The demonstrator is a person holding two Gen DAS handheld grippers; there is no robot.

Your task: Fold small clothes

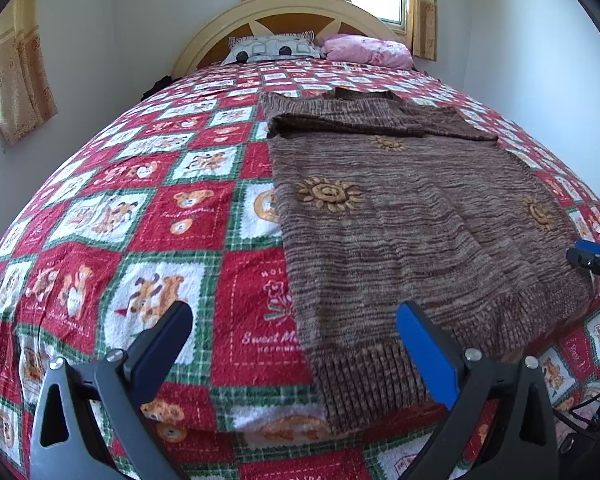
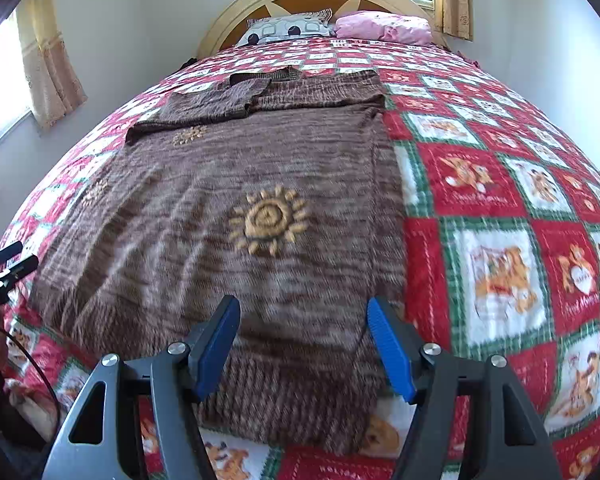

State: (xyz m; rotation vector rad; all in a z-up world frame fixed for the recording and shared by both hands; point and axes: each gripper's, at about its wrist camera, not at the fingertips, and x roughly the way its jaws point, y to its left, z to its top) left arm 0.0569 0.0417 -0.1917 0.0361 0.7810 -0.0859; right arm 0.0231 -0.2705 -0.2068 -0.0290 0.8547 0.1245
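A brown knitted sweater [image 1: 412, 220] with yellow sun patches lies flat on a red, white and green teddy-bear bedspread [image 1: 140, 200], sleeves folded across its chest, hem at the near edge. The left gripper [image 1: 294, 322] hovers wide open above the sweater's left hem corner, holding nothing. The right gripper [image 2: 304, 316] hovers open above the right hem, also holding nothing

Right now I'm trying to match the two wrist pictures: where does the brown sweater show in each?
Left wrist: the brown sweater fills the centre-right, its hem by the left gripper.
Right wrist: the sweater lies centre-left, its hem under the right gripper.
Shared landmark: the pink pillow at the headboard.
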